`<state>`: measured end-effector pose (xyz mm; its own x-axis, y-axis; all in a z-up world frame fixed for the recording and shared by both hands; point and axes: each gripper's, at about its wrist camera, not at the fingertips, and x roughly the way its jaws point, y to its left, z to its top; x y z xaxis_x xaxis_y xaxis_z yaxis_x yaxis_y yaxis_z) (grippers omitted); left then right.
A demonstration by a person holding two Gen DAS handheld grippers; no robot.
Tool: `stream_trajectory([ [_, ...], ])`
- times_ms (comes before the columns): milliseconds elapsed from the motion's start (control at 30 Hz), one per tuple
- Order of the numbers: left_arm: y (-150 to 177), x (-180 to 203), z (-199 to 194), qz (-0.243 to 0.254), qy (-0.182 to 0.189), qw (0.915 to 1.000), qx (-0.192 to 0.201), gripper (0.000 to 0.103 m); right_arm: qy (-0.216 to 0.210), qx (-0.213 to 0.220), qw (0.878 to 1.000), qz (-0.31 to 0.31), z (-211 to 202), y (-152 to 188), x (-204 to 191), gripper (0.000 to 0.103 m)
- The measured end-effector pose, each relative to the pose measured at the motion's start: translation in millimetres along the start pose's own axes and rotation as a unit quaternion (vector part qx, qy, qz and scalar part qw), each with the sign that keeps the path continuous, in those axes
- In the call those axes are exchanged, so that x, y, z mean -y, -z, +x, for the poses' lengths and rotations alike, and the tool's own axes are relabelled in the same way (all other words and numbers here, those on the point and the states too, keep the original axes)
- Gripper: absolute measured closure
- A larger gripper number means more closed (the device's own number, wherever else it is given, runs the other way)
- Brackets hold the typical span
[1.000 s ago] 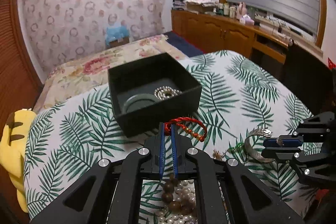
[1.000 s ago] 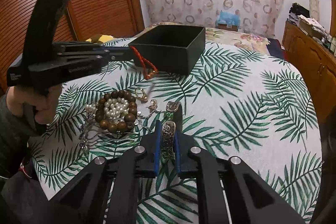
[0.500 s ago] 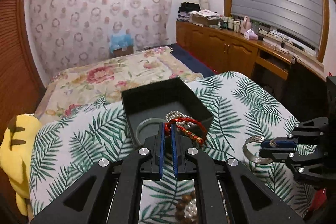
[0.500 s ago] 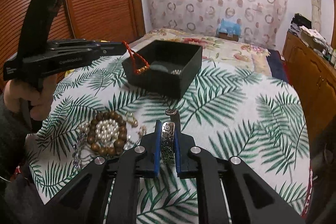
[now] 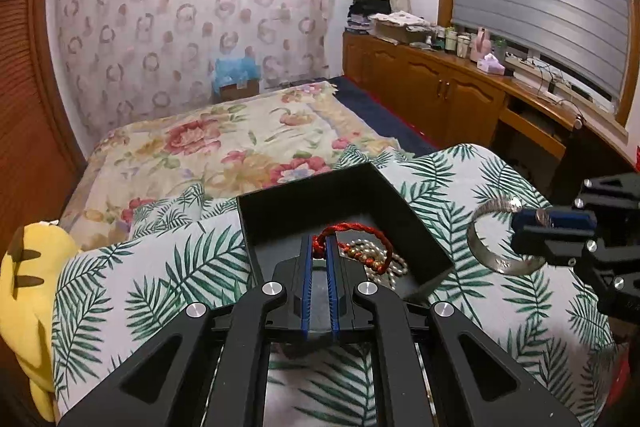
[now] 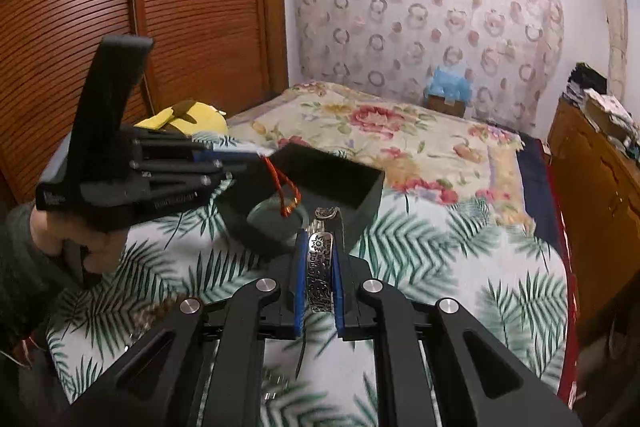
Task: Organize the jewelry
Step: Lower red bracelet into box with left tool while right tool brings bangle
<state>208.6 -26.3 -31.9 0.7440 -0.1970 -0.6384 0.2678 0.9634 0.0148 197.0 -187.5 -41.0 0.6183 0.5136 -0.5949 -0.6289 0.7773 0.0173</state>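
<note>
- Pinching a red cord bracelet [image 5: 352, 241] between its blue pads, the left gripper [image 5: 320, 247] is closed on the cord, whose loop with small gold beads hangs over the open black box [image 5: 404, 205].
- In the right wrist view the same loop dangles from the left gripper's tip above the box interior, clear of the floor.
- The right gripper [image 6: 319, 255] is clamped on an engraved silver cuff [image 6: 319, 271], held on edge between its pads; seen from the left wrist, the cuff's open curve juts out to the box's right, off the cloth.
- Inside the box lie a pearl strand [image 5: 380, 259] and a greenish bangle [image 6: 276, 217].
- The box sits on a palm-leaf cloth [image 5: 160, 267] spread over the bed.
- A person's hand [image 6: 76, 243] grips the left tool's handle.
- A yellow plush toy [image 5: 24, 283] lies at the cloth's edge; a floral bedspread [image 5: 224, 143] stretches beyond the box.
</note>
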Motion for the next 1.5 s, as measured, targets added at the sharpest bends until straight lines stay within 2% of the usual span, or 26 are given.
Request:
stream_trajectory([
  [133,-2,-7,4,-0.011,-0.001,0.9999,0.002,0.087,-0.003,0.002,1.0,-0.009,14,-15,2,0.091],
  [300,2,-19,0,-0.033,-0.003,0.9994,0.011,0.084,-0.01,0.005,1.0,-0.023,32,-32,1,0.091],
  [400,3,-26,-2,-0.038,-0.006,0.9991,0.018,0.078,-0.011,0.001,1.0,-0.029,44,-37,0,0.091],
  [733,3,-51,-12,-0.062,-0.018,0.9972,0.036,0.072,0.017,-0.029,0.998,-0.061,91,-42,-9,0.091],
  [1000,4,-58,-12,-0.063,-0.038,0.9966,0.036,0.069,0.048,-0.041,0.996,-0.07,110,-42,-7,0.09],
  [1067,4,-59,-12,-0.063,-0.039,0.9966,0.037,0.062,0.047,-0.042,0.996,-0.063,111,-42,-5,0.09],
  [1233,4,-59,-12,-0.063,-0.039,0.9966,0.036,0.059,0.033,-0.033,0.998,-0.047,103,-42,-3,0.09],
  [1500,5,-56,-16,-0.056,-0.035,0.9973,0.034,0.057,0.008,-0.02,0.999,-0.04,69,-33,-12,0.09],
])
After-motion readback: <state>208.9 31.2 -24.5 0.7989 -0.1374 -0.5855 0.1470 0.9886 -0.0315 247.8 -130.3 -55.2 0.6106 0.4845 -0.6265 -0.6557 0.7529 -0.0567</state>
